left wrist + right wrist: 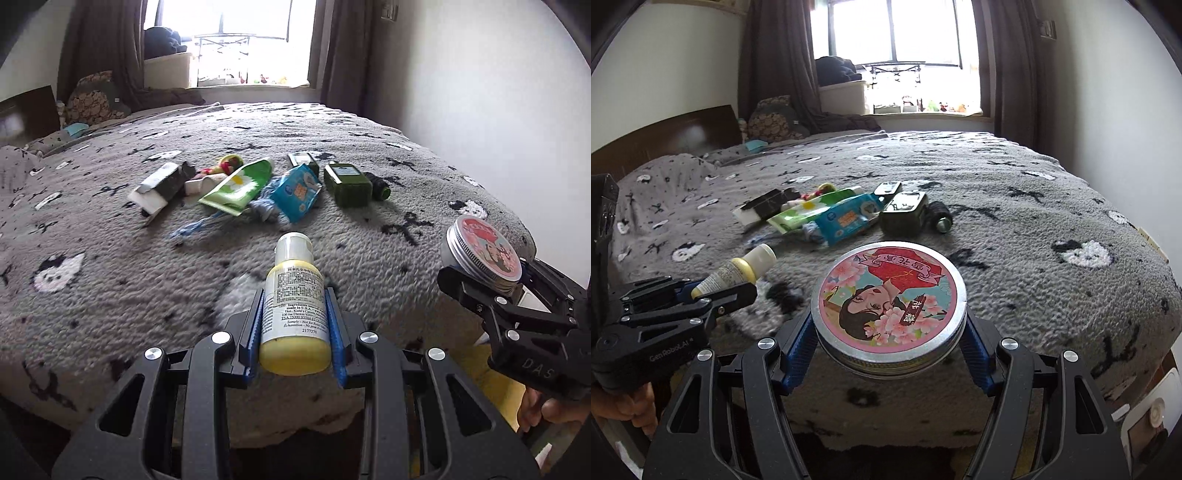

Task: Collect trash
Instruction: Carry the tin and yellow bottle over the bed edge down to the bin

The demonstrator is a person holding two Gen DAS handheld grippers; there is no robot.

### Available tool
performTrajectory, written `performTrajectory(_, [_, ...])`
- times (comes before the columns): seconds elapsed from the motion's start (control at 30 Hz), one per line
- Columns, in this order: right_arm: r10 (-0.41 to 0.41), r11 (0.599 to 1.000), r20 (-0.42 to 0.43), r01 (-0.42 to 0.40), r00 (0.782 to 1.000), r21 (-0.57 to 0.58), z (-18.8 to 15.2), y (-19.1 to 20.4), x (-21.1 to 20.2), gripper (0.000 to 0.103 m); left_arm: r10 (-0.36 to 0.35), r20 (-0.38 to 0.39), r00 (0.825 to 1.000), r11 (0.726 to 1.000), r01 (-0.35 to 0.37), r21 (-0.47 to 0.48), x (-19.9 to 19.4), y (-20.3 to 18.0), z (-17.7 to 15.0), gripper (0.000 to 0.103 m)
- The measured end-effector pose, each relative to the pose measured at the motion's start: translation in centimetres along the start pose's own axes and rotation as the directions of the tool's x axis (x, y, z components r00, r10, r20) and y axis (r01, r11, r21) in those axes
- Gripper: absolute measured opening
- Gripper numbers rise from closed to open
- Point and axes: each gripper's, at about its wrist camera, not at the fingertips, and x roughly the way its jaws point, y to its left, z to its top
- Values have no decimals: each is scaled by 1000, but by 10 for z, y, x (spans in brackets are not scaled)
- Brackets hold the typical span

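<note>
- Trash is held in both grippers at the bottom of each view; more sits in a pile [258, 184] mid-frame on the bed [369, 240].
- The left gripper [295, 325] is closed on a small yellow bottle [293, 302]. It looks light, smooth and maybe slippery, so the middle is best gripped.
- The right gripper [888, 332] is clamped on a round tin [888, 299] by its metal rim. It looks stiff and hard.
- The soft packets [299, 192] would likely squash.

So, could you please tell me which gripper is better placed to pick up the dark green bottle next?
Neither yet: the left gripper holds the yellow bottle, the right gripper the round tin. Once emptied, probably the right; the dark green bottle lies right of the pile.
</note>
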Motion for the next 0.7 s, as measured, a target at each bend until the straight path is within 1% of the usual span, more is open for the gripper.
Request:
performTrajectory(0.07, [26,1000,-16,-26,1000,0,-13,10,-3,70,27,-5,1000,1000,-27,-14,-13,11,-17,29])
performTrajectory(0.13, [45,999,-43,-46,998,-5,-26,18,-3,70,28,-29,999,999,-29,-36,-20,21,-31,29])
performTrajectory(0.2, [59,998,-71,-60,996,-14,-36,25,-1,70,43,-53,998,998,-46,-49,-26,32,-47,29])
performTrajectory(0.33, [84,995,-131,-91,988,-46,-54,36,1,70,55,-120,991,996,-64,-69,-27,46,-80,29])
performTrajectory(0.43, [101,991,-199,-116,975,-66,-75,42,6,70,46,-183,982,996,-60,-70,-19,50,-102,29])
performTrajectory(0.53, [124,988,-293,-146,948,-51,-98,44,20,70,22,-262,965,996,-43,-74,-4,52,-125,29])
performTrajectory(0.63, [166,984,-387,-179,907,0,-119,44,38,70,-8,-337,941,998,-12,-59,12,46,-146,29])
performTrajectory(0.7, [168,984,-438,-179,883,16,-129,44,49,70,-30,-387,922,998,4,-67,24,44,-158,29])
